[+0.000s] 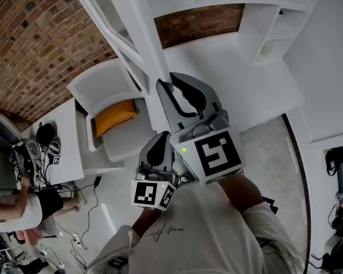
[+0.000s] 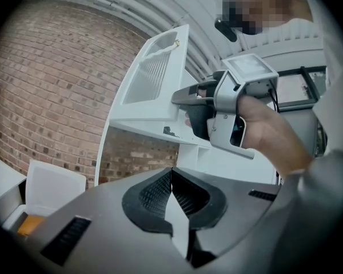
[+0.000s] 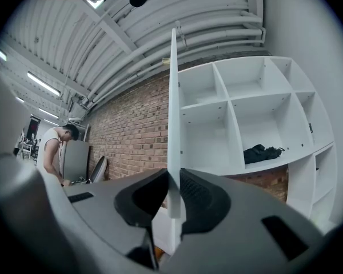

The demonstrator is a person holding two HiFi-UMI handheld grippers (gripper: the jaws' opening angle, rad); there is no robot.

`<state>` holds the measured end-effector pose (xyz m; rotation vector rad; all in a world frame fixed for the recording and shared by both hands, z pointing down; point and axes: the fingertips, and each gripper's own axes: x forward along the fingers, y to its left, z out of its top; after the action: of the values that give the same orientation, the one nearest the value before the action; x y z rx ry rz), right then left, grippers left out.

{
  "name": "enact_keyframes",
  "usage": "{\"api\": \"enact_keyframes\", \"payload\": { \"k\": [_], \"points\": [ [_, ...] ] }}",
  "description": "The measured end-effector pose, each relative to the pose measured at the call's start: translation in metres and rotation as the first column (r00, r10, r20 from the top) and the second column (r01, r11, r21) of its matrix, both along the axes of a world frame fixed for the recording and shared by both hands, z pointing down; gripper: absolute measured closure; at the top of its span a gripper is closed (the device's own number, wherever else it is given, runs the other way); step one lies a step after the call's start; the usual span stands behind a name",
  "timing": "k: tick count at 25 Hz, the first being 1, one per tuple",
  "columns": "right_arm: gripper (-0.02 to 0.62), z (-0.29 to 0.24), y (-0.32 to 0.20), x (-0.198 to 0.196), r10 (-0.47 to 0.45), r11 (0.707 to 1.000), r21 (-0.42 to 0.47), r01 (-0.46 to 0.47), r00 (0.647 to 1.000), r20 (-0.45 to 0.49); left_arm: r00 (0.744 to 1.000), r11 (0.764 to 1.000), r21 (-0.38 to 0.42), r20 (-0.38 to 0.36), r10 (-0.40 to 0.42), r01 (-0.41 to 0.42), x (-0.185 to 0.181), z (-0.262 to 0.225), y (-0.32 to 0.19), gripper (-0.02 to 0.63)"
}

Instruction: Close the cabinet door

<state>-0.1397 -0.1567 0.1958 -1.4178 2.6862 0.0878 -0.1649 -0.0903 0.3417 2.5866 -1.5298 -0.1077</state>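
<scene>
Clamping the thin free edge of the door (image 3: 174, 119), the right gripper (image 3: 174, 194) has its ribbed black pads pressed on both flat white faces of the panel. The door is smooth, white and straight-edged, and it stands swung out from the cabinet (image 3: 248, 110), edge-on in the right gripper view, at the left end of the open square compartments. A dark crumpled cloth (image 3: 263, 152) lies in one lower compartment. Rough brick wall (image 3: 131, 133) runs behind. The left gripper (image 2: 171, 180) hangs just below the right one, jaws together with nothing between them. Beside the door's outer face sits a white chair (image 1: 103, 90) with an orange cushion (image 1: 115, 116); bare floor lies on the cabinet side.
</scene>
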Motion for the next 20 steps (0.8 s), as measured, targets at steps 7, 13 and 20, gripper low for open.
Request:
{"api": "enact_keyframes", "payload": {
  "k": [7, 13, 20],
  "points": [
    [0.526, -0.001, -0.009, 0.009, -0.029, 1.000, -0.004, 0.029, 1.000, 0.001, 1.000, 1.000, 0.001, -0.002, 0.003, -0.003, 0.008, -0.002, -0.013, 0.591],
    [0.525, 0.001, -0.021, 0.021, -0.023, 1.000, -0.004, 0.023, 1.000, -0.006, 1.000, 1.000, 0.004, 0.002, 0.009, -0.009, 0.013, -0.003, -0.023, 0.591],
    [0.525, 0.003, -0.031, 0.031, -0.053, 0.999, 0.008, 0.053, 0.999, -0.013, 1.000, 1.000, 0.010, 0.008, 0.028, -0.028, 0.026, -0.004, -0.035, 0.591]
  ]
}}
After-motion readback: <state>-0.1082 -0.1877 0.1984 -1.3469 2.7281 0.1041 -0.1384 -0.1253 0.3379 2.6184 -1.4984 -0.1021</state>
